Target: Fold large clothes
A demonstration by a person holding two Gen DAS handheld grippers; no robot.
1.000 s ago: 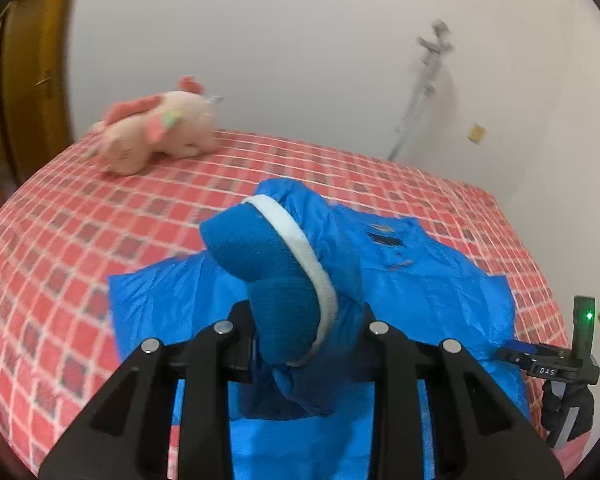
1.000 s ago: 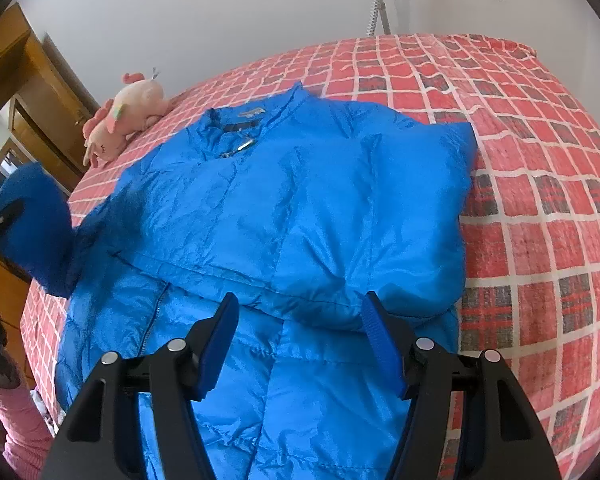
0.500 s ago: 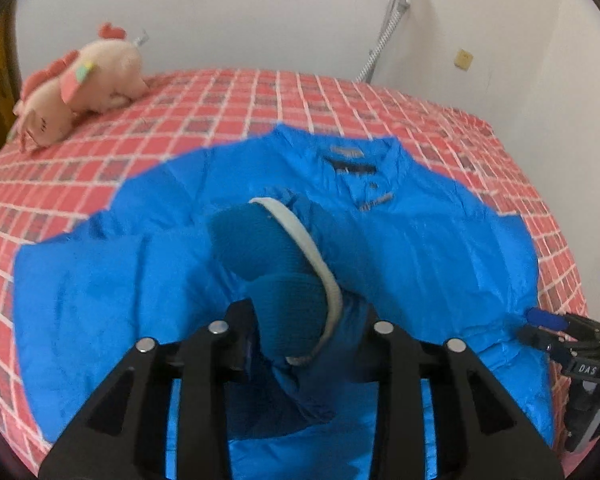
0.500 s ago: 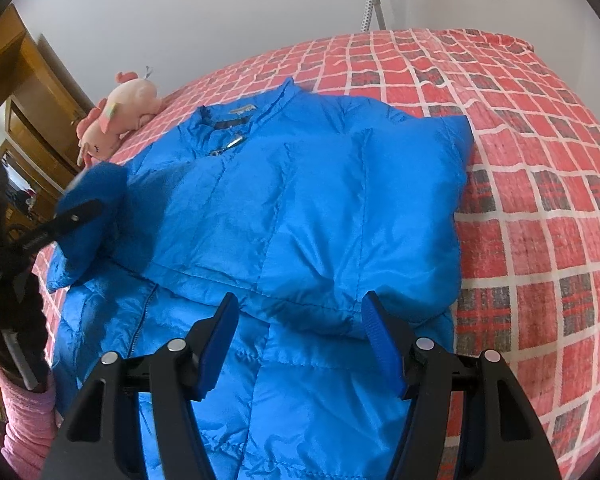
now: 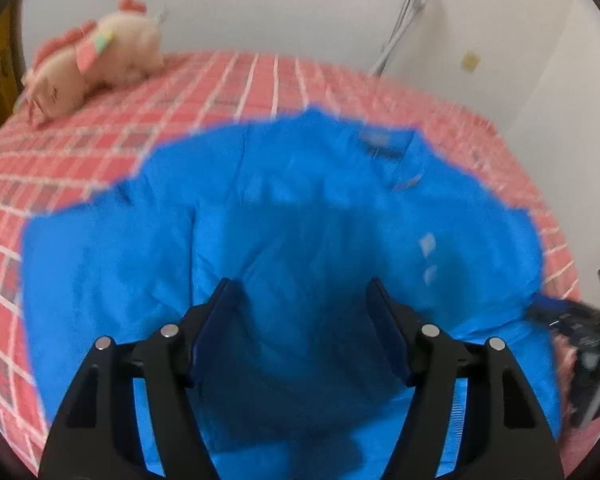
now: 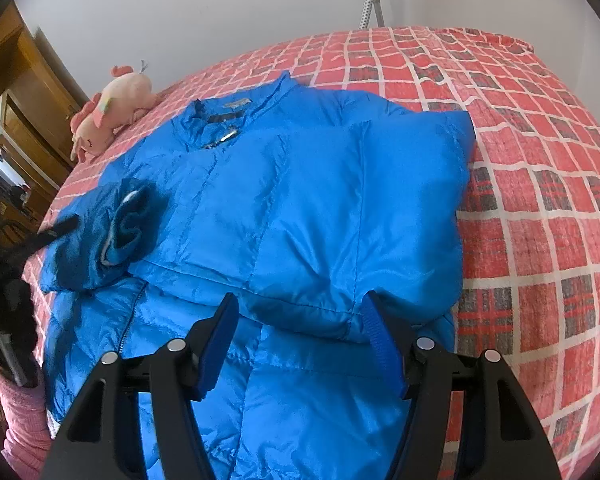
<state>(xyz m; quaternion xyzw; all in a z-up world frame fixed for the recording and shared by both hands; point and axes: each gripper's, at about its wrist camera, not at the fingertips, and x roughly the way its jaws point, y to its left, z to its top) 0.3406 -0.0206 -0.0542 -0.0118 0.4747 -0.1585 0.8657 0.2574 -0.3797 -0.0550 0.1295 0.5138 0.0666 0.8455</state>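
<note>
One blue jacket (image 6: 300,208) flat on bed (image 6: 540,200), collar (image 6: 220,120) pointing toward wall.

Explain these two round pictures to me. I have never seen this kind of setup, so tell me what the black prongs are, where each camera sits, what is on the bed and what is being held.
There is no robot here. A person holds a two-finger gripper in each hand, and a fisheye camera on each one looks forward along its fingers, which is why the pictures look round and bent.

The blurred picture comes from the left gripper; the sharp one from the right gripper. The black prongs with blue pads are the fingers. Both grippers stand open and hold nothing.

On the red checked bedspread lies a blue puffer jacket, collar toward the wall. Its cuffed sleeve lies folded onto the jacket's front. A pink plush toy rests near the far edge. In the right camera's view, the black shape at the left edge is the left gripper.
</note>
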